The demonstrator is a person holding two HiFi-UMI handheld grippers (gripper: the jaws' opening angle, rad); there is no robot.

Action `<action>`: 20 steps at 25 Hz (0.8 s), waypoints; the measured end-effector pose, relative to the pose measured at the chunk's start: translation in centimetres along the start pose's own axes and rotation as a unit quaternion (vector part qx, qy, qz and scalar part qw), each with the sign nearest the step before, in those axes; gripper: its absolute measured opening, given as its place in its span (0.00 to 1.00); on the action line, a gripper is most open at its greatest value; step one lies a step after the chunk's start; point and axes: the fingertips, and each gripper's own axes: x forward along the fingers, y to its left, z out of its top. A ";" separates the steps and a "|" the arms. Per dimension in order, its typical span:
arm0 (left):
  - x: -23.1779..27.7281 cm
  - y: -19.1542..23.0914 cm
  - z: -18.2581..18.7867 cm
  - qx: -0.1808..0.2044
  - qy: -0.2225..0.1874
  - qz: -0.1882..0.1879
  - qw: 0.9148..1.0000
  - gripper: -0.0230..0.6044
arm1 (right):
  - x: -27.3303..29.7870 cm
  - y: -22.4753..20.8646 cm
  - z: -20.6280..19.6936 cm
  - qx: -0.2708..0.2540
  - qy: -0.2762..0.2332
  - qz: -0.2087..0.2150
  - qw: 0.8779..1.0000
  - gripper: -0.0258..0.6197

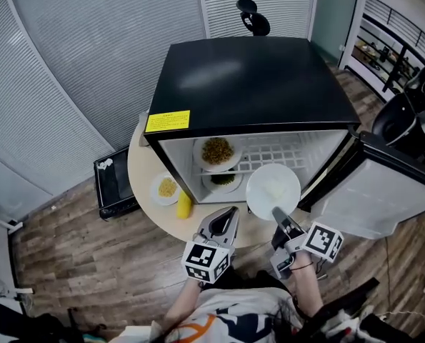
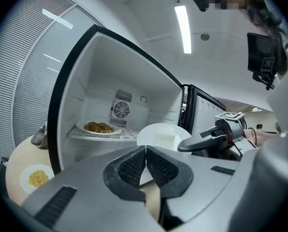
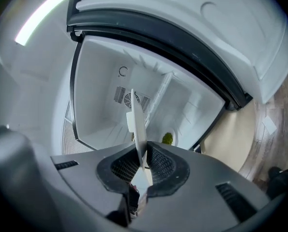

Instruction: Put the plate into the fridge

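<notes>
While the fridge [image 1: 248,84] door [image 1: 373,191] stands swung open at the right of the frame, the plate [image 1: 273,190] is not yet inside. It hangs at the opening, centre of the head view, just in front of the shelf [image 1: 280,151]. The right tongs [image 1: 278,213] pinch its near rim between mesh-textured pads; the left tongs [image 1: 231,211] are pressed together on nothing. What remains, I judge, is to carry it in, set it down and let go. The plate is round, shallow and glossy white, with a pale block on it. The shelf is a white grid, under a glossy black top.
</notes>
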 end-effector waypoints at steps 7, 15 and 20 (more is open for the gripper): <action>1.0 -0.8 0.1 0.011 0.006 -0.038 0.999 0.06 | 0.6 0.3 3.7 -0.002 -0.057 -0.008 0.998 0.09; 1.3 -0.4 0.3 0.015 0.008 -0.047 0.999 0.06 | 3.1 0.3 5.9 -0.002 -0.080 -0.020 0.997 0.09; 1.5 -0.4 0.2 0.018 0.009 -0.049 0.999 0.06 | 4.5 -0.1 6.9 0.017 -0.092 -0.025 0.995 0.10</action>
